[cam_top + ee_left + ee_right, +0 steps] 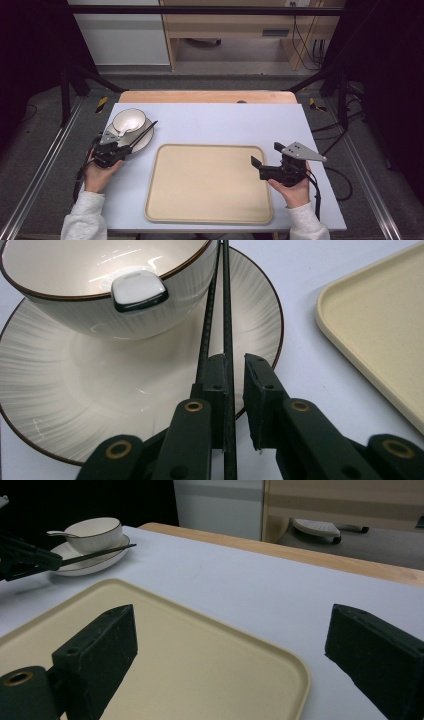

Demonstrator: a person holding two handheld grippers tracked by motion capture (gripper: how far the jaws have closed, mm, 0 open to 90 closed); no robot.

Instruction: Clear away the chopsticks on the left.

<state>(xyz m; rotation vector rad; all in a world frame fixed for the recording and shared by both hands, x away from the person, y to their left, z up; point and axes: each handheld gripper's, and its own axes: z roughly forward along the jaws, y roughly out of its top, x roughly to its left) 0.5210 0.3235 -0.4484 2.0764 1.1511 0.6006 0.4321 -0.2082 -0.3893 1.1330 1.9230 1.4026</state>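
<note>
Black chopsticks sit between the jaws of the left gripper, over a white plate.

The jaws stand narrow around the pair, one stick against the left jaw, with a small gap still showing beside the right jaw. The sticks lie across the plate's rim, touching a white bowl that stands on the plate and holds a spoon. The right gripper hovers at the right edge of a beige tray, jaws wide, holding nothing.
</note>
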